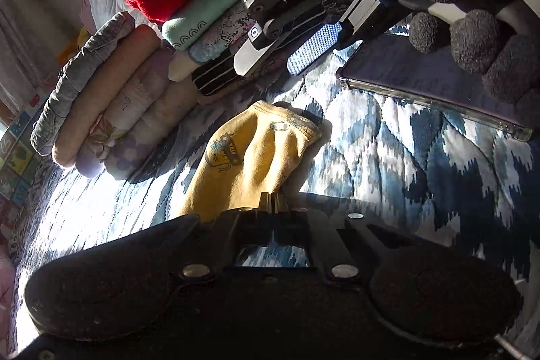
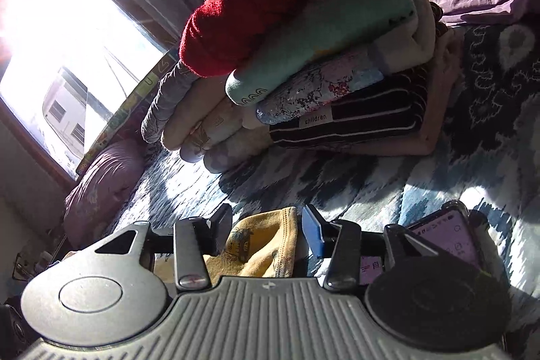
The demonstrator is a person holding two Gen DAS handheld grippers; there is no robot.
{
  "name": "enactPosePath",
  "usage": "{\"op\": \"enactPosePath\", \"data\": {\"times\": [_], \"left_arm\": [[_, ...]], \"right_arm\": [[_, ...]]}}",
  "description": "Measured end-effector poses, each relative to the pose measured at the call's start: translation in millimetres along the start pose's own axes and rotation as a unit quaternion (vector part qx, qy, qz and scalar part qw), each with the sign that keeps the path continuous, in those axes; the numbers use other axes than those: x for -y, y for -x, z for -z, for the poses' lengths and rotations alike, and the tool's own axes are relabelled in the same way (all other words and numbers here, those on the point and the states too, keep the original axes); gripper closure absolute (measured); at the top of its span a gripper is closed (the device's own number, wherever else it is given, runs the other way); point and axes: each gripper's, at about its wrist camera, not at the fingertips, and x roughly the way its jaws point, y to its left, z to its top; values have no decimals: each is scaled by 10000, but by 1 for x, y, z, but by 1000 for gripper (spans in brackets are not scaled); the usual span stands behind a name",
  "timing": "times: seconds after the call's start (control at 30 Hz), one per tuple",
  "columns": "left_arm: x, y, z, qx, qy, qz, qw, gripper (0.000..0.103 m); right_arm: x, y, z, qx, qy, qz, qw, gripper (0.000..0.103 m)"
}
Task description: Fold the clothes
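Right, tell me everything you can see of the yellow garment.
The yellow garment is small, of soft knit-looking cloth, with a stitched hem band and a printed cartoon figure. It lies crumpled, not folded, on the blue-and-white quilt, apart from the folded stacks. The left hand-held gripper is shut on its near edge; the right hand-held gripper stands open around it.

"das" on right claw [image 1: 287, 53] arm; "children" label on striped garment [image 2: 354, 123].

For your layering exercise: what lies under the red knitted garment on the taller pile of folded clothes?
Under the red knitted garment come a teal piece, a speckled floral piece and a dark striped piece labelled "children". The layers' inner folds are hidden.
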Motion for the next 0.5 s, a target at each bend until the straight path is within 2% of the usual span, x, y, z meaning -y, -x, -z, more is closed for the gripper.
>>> {"op": "enactPosePath", "data": {"times": [0.07,0.17,0.2,0.23,0.27,0.3,0.37,0.43,0.5], "left_arm": [[-4,11,-1,100,179,293,9994,103],[-9,11,9,22,327,673,9972,103],[-12,12,12,23,403,702,9967,96],[-17,15,14,39,550,682,9961,79],[-27,20,17,110,824,688,9942,71],[-39,24,19,212,1199,722,9899,66],[-65,28,24,353,1936,628,9784,69],[-87,23,24,408,2397,425,9690,69],[-102,13,18,416,2712,449,9606,70]], "right_arm": [[2,2,-1,-12,41,11,10000,55],[2,1,0,-69,135,83,9999,52],[2,1,1,-100,180,93,9997,52],[0,1,2,-130,255,109,9995,52],[-2,0,3,-151,385,127,9991,52],[-4,0,4,-172,517,145,9984,52],[-11,-2,7,-251,858,205,9958,56],[-19,-5,11,-354,1191,303,9918,58],[-24,-6,15,-432,1416,398,9882,58]]}}
